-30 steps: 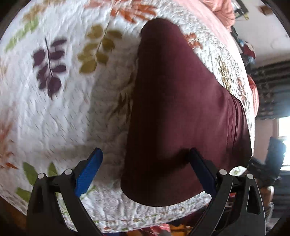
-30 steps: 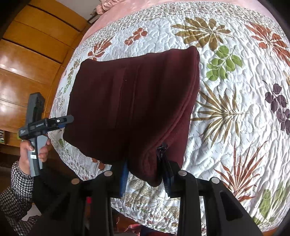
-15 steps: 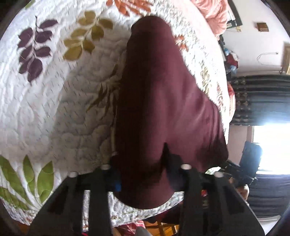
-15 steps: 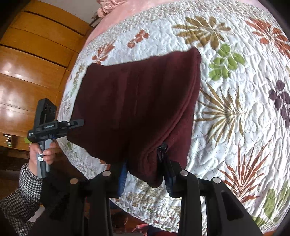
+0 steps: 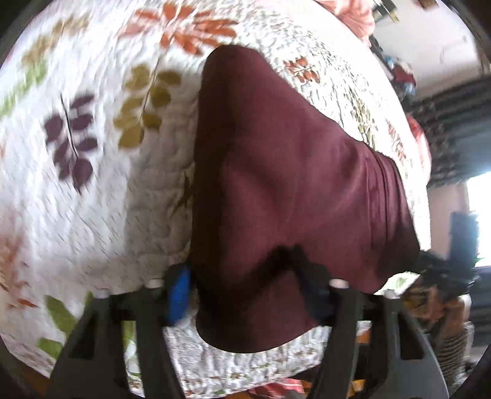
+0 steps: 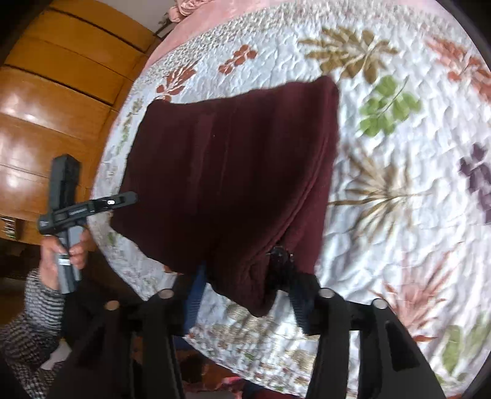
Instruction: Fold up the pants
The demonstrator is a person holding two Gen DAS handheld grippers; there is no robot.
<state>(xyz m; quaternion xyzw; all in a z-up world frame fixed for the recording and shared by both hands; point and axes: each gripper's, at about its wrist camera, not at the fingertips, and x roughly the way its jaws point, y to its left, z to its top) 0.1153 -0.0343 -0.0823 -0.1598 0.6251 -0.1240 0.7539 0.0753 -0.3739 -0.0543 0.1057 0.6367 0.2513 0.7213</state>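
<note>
Dark maroon pants (image 5: 285,172) lie folded in layers on a white quilt with leaf prints (image 5: 92,190). My left gripper (image 5: 248,285) is shut on the near corner of the pants, cloth bunched between the jaws. In the right wrist view the pants (image 6: 227,172) spread away from me, and my right gripper (image 6: 242,285) is shut on their other near corner. The left gripper also shows in the right wrist view (image 6: 89,205), held in a hand at the cloth's left edge.
The bed's edge runs just under both grippers. A wooden wardrobe (image 6: 49,92) stands at the left in the right wrist view. A pink pillow (image 5: 353,12), dark curtains (image 5: 448,132) and a bright window lie beyond the bed.
My left gripper was open a second ago and has closed on the pants corner. The right gripper stayed shut on its corner. Both cameras shifted a little.
</note>
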